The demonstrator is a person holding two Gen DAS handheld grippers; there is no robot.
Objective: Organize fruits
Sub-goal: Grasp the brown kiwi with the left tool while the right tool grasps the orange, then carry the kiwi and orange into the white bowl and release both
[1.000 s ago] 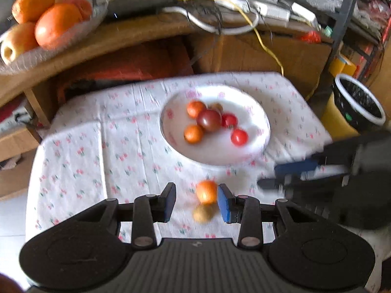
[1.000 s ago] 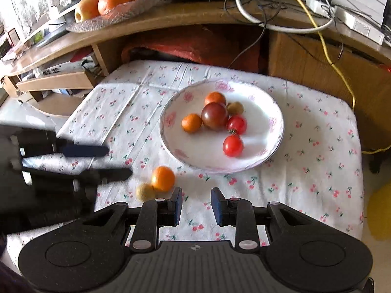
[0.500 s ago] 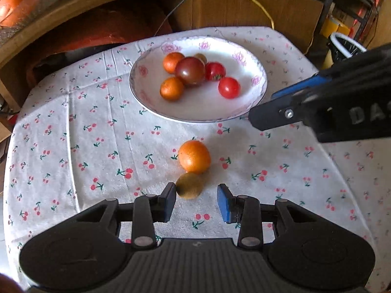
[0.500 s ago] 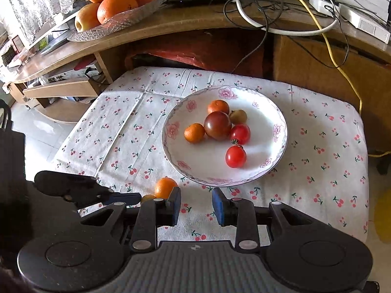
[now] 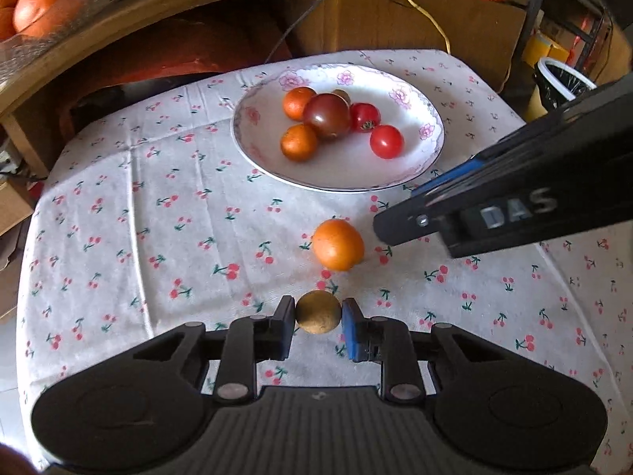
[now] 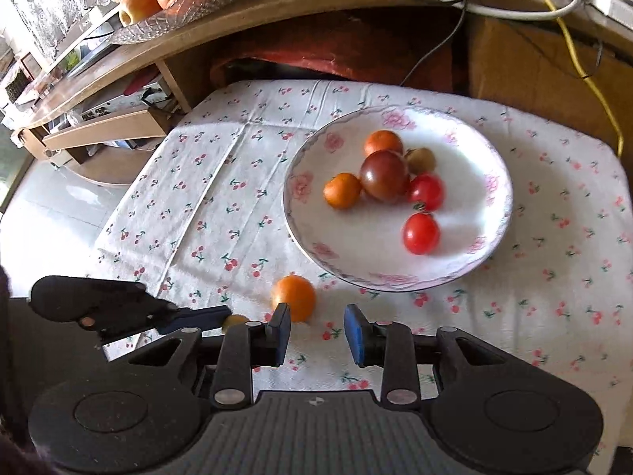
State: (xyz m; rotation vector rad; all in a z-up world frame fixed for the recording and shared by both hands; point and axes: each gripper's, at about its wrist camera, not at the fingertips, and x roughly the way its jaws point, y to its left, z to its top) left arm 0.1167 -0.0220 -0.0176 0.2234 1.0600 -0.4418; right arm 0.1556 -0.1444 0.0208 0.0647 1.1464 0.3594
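- Since half a second ago the left claw (image 5: 318, 326) has moved forward so that the small brown-green fruit (image 5: 318, 312), which lay just ahead of its tips, now sits between its two fingers — both pads look to be touching it, gripping it on the cloth.
- Just beyond that fruit, apart from it, lies the loose orange fruit (image 5: 338, 244) on the cherry-print cloth (image 5: 158, 206) covering the desk, near the plate's front rim.
- Right claw (image 6: 316, 330) stands open with nothing between its fingers; the orange fruit (image 6: 294, 297) sits just ahead of its left finger, partly hidden by it.
- From the left wrist view the right claw's black body reaches in from the right, its tip close beside the orange fruit.
- White flowered plate (image 5: 419, 158) holds six fruits — two small orange ones, a large dark purple-red tomato (image 5: 327, 115), two red tomatoes and a small brownish one behind.
- Glass dish (image 6: 205, 0) on the wooden shelf behind holds large oranges and a yellowish fruit.
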